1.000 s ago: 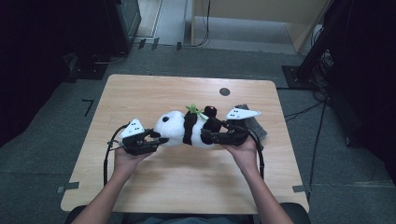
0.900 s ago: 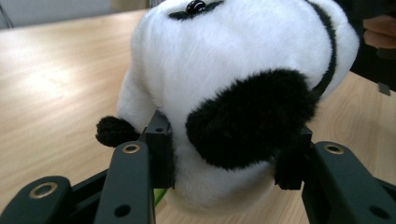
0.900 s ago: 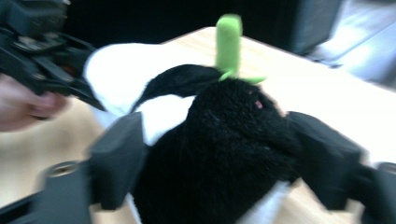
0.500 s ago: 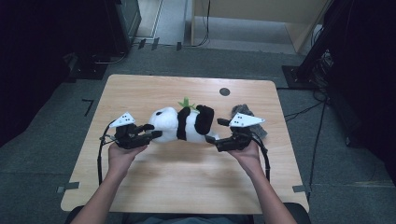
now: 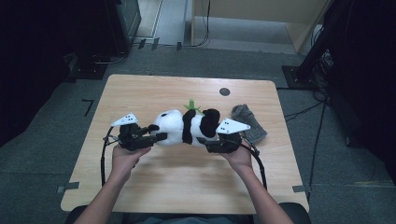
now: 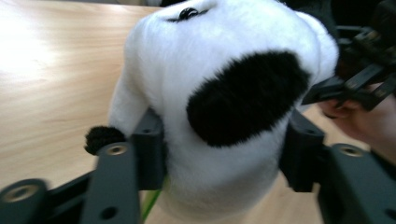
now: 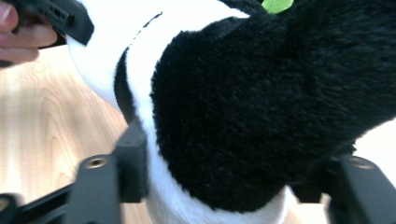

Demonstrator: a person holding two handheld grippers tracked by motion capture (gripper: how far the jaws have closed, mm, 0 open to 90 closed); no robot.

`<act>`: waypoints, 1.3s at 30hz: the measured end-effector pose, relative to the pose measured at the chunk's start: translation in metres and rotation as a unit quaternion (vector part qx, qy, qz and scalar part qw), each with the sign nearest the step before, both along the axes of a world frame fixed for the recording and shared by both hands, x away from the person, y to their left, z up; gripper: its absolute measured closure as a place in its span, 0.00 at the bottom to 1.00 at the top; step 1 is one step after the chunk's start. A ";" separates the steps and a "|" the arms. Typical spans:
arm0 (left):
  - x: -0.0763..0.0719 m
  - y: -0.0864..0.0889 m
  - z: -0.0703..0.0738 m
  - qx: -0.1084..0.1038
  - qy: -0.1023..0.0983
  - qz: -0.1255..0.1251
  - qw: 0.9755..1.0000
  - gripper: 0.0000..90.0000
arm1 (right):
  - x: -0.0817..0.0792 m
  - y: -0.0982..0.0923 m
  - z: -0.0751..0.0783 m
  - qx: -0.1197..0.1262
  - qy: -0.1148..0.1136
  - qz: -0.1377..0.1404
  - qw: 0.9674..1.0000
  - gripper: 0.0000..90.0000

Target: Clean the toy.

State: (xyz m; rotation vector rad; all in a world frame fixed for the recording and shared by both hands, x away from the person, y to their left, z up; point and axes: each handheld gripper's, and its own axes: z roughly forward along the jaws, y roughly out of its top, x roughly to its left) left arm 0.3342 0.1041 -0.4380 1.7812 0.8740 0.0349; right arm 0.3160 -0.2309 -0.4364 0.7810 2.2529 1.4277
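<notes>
A black-and-white panda plush [image 5: 175, 126] lies lengthwise on the wooden table [image 5: 187, 186], a green leaf [image 5: 191, 105] at its far side. My left gripper [image 5: 159, 133] grips its white head end [image 6: 224, 70]. The pads [image 6: 149, 154] press into the fur on both sides, though these jaws have just been opening. My right gripper [image 5: 205, 140] is at the other end. Its jaws have just been closing and squeeze the black-furred part [image 7: 257, 93] of the plush. The leaf [image 7: 276, 4] peeks out at the top of the right gripper view.
A grey knitted cloth [image 5: 247, 122] lies just right of the right gripper. A small dark round spot [image 5: 224, 92] marks the far table top. Dark cabinets and cables stand on the floor around the table.
The plush was bunched up between the two grippers, then was stretched out lengthwise. Both hands have since come slightly inward, and the right gripper has sunk a little.
</notes>
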 end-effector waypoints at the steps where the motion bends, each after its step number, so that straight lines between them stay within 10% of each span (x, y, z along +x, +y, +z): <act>1: 0.000 -0.001 -0.002 0.005 -0.006 0.002 1.000 0.40 | 0.001 0.000 0.000 0.001 0.010 -0.003 1.000 0.46; 7: 0.002 -0.001 -0.011 -0.004 -0.030 0.005 1.000 0.24 | 0.004 -0.005 0.006 0.009 0.043 -0.018 0.999 0.49; 12: -0.010 0.003 -0.010 0.048 -0.100 0.037 0.993 0.26 | 0.007 -0.015 0.010 0.017 0.055 -0.058 0.997 0.49; 17: -0.008 0.000 -0.020 0.042 -0.075 0.001 0.996 0.15 | 0.009 -0.029 0.015 0.048 0.076 -0.070 0.993 0.48; 25: -0.009 -0.020 -0.027 0.073 -0.085 -0.010 0.994 0.11 | 0.000 -0.018 0.021 0.067 0.106 -0.022 0.992 0.42; 34: -0.012 -0.015 -0.015 0.061 -0.081 0.001 0.995 0.56 | 0.002 -0.011 0.015 0.070 0.113 -0.021 0.991 0.25; 39: -0.008 -0.010 -0.013 0.038 -0.060 0.002 0.998 0.63 | 0.003 -0.016 0.016 0.075 0.094 -0.025 0.992 0.21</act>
